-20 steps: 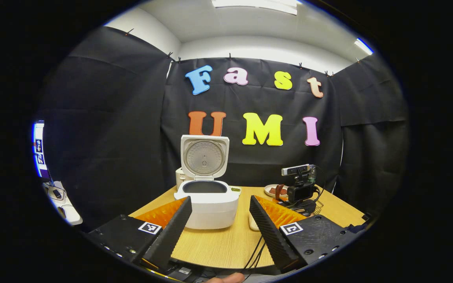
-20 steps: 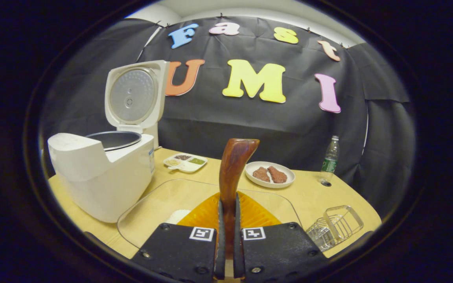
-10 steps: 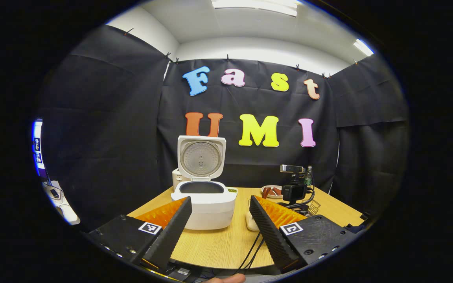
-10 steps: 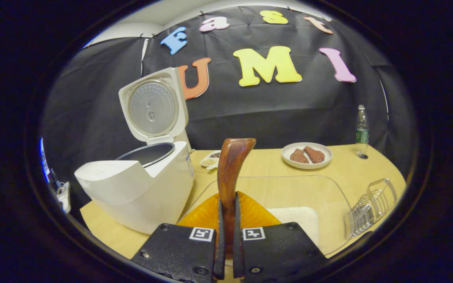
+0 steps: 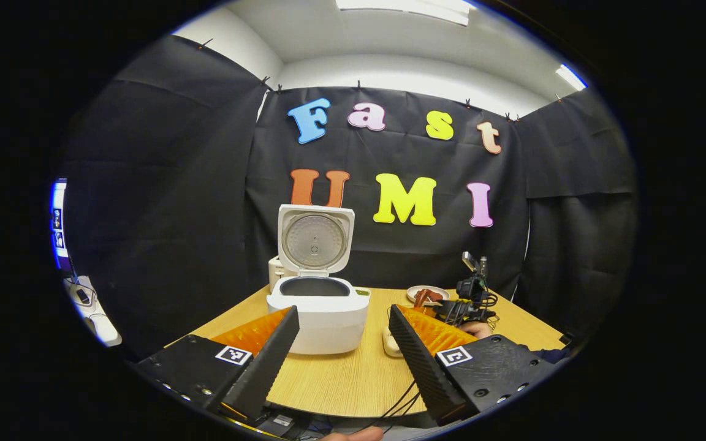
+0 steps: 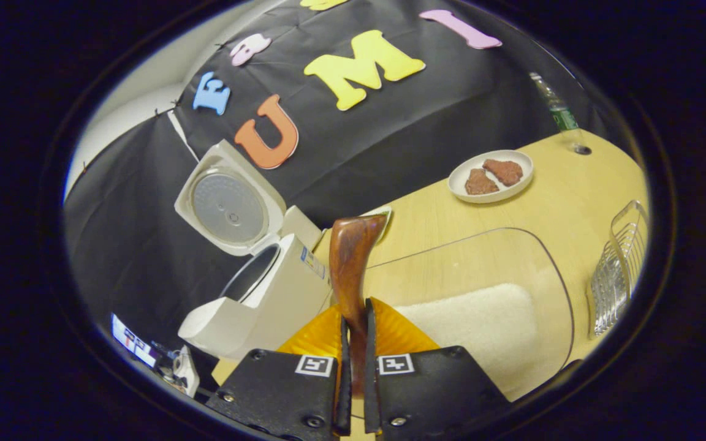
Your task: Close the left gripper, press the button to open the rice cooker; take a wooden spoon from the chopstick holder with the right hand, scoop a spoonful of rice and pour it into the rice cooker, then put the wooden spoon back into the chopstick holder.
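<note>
Since the earlier frames my right gripper (image 6: 353, 367) has rolled hard to one side — the whole booth now tilts in the right gripper view, and the clear tray (image 6: 564, 294) with its bed of rice (image 6: 475, 321) has swung in under the fingers. Both fingers pinch the wooden spoon (image 6: 350, 263) by its lower shaft; its long axis runs straight up and away from the fingers, the broad end pointing toward the rice cooker (image 6: 261, 300). The rice lies just to the right of the spoon and below it, so I judge the coming scoop turns on tipping that far end down and across into the heap.

My left gripper (image 5: 344, 343) hangs back with its fingers spread wide, nothing between them, facing the rice cooker (image 5: 319, 312) whose lid (image 5: 315, 239) stands open. The right hand is plainly the nearer to the rice. The wire chopstick holder (image 6: 619, 263) sits beside the tray's right edge.

There is a label on the cooker's side — too small for me to read.
</note>
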